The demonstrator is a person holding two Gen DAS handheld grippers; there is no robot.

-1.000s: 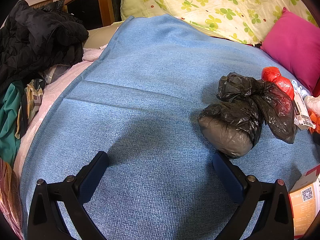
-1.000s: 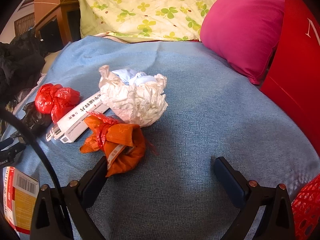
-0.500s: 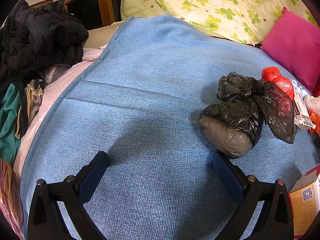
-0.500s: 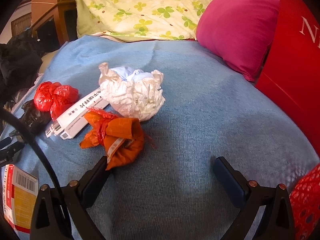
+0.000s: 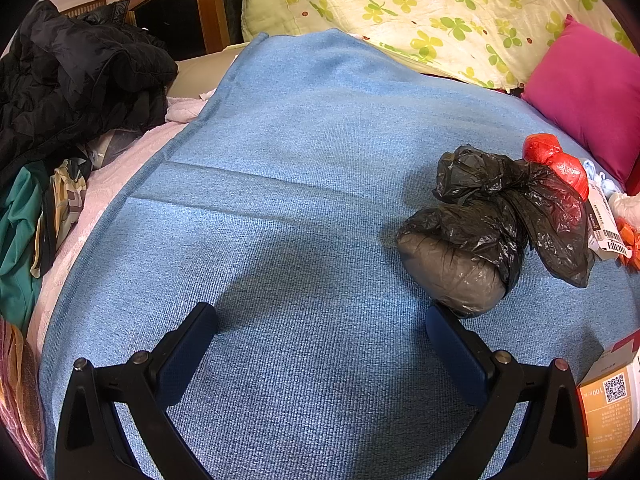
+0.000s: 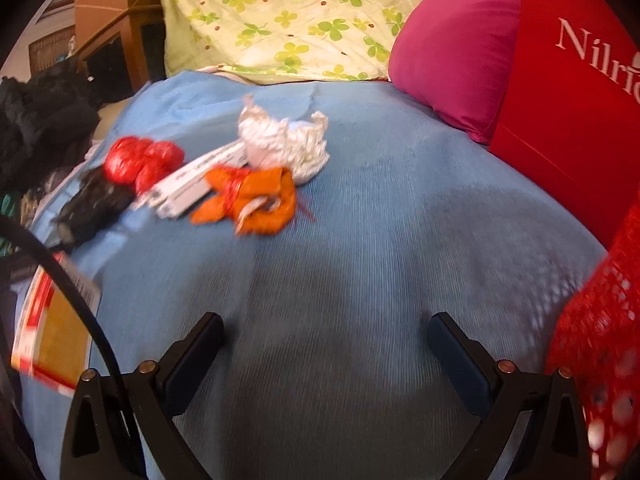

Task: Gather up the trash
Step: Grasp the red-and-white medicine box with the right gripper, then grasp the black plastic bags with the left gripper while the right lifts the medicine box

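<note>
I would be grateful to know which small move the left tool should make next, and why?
Probably shift the open left tool rightward and forward so it straddles the tied black bag. The bag lies just past its right finger on the blue blanket, outside the gap, and nothing is held.

Left wrist view: sharp, evenly lit, soft indoor light. Black bin bag point(image 5: 486, 222) shows small glossy highlights and drops a soft shadow to its left on the blue blanket point(image 5: 304, 152); a broad dim patch lies between the left gripper point(image 5: 322, 316) fingers. Strong fisheye bowing, dark vignette at all corners

Right wrist view: motion blur throughout, worst at near edges; red mesh point(image 6: 600, 320) at right and the orange-and-red box point(image 6: 52, 332) at left smeared. Orange bag point(image 6: 256, 196) soft-edged. Colours warmer, more saturated. Diffuse shadow on blanket ahead of the right gripper point(image 6: 326, 324)
</note>
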